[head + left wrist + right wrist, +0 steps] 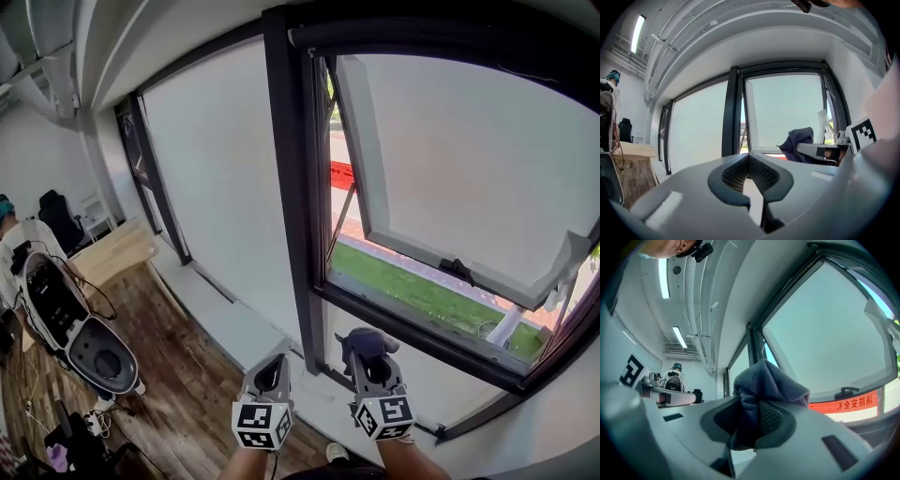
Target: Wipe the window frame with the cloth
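Cloth, dark blue-grey and bunched (765, 383), sits clamped in the right gripper (368, 361), its lower folds buried between the pads. It hangs near the black metal window frame (292, 197); whether they touch is unclear. The left gripper (747, 157) has its jaws together, empty. A person (17, 239) is cut off at the left edge.

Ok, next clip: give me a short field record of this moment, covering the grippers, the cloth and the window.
left hand-held gripper: jaws together, empty
right hand-held gripper: shut on crumpled dark grey-blue cloth
dark metal window frame: upright post and lower rail ahead of both grippers
white-framed window sash: tilted open outward
cloth to frame: close below the lower rail; whether they touch cannot be told
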Tool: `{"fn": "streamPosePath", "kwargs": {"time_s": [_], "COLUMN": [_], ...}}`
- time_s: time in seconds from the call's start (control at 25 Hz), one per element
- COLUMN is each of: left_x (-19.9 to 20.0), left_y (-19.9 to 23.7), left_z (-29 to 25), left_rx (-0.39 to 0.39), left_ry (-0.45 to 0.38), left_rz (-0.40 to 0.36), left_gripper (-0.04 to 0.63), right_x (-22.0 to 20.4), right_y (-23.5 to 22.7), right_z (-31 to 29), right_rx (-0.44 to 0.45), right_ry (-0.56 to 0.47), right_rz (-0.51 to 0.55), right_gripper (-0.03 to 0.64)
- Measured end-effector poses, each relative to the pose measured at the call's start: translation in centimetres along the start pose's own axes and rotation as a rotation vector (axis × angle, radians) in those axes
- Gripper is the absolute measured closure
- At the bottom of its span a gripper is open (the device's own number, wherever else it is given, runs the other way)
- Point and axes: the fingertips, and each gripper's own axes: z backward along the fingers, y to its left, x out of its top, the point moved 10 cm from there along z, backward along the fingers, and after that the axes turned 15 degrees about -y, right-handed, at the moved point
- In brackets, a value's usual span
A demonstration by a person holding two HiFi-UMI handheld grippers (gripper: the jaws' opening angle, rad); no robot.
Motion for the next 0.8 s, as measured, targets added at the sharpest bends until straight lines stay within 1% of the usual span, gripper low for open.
{"fn": "streamPosePath", "kwargs": {"time_s": [0.48,0.8], "left_x": [-0.6,-1.4], "left_y": [-0.5,-0.9], "left_z": [-7.8,-10.1], "left_rx": [0.087,0.138], "left_ry": [0.012,0.026], "left_rz": [-0.019,-0.03], "left_gripper": [0.586,0.586], "right_x": [-1.1,-2.0], "right_y": [-5.7,-8.4], "right_z": [-7.2,-10.3], "right_rx": [0.111,0.158], "right_ry": [0.006,0.011], "right_rz": [-0.033,-0.051], "right_gripper": [0.541,0.541]}}
